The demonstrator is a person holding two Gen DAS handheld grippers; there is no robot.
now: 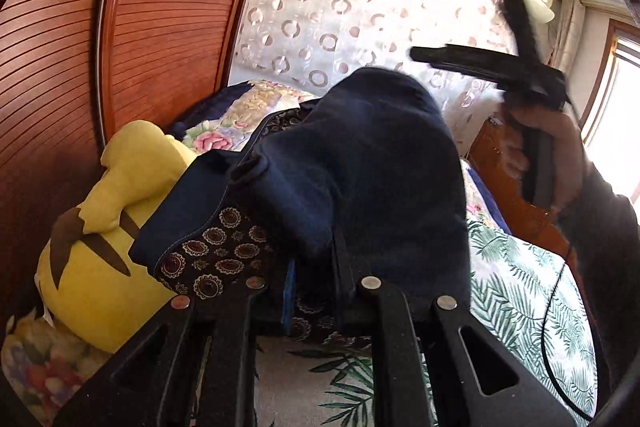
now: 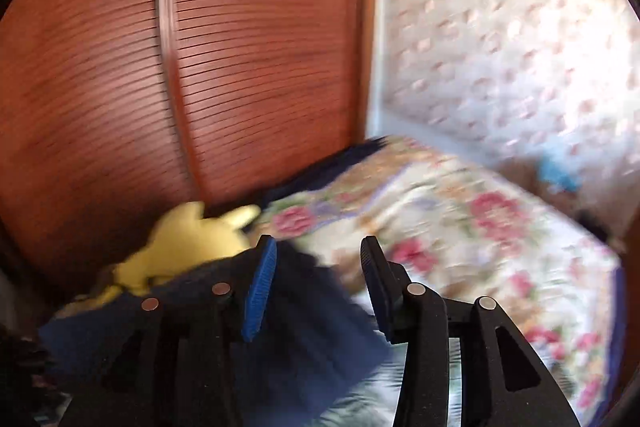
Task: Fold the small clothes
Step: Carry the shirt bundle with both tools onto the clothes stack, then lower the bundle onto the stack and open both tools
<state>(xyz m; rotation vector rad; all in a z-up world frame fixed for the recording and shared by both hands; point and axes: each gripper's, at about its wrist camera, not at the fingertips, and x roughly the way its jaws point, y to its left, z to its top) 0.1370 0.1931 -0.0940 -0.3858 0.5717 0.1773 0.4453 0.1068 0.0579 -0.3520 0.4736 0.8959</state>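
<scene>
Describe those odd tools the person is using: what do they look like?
Each gripper is a black plastic frame with triangular cut-outs and round silver pins at its joints. The right gripper has two flat ribbed fingers, one with a blue pad. The left gripper has the same frame. A thin black cable trails below the hand, which wears a dark sleeve.

A matt navy cloth garment (image 1: 360, 163), soft and faintly fuzzy, drapes over dark printed fabric (image 1: 224, 251) at frame centre. Glossy ribbed wood (image 1: 120, 47) panels the wardrobe at upper left; a plush yellow toy (image 1: 112, 227) sits below. The gripper's (image 2: 316, 279) black matt plastic carries shiny metal pins and ridged blue pads (image 2: 260, 291).
</scene>
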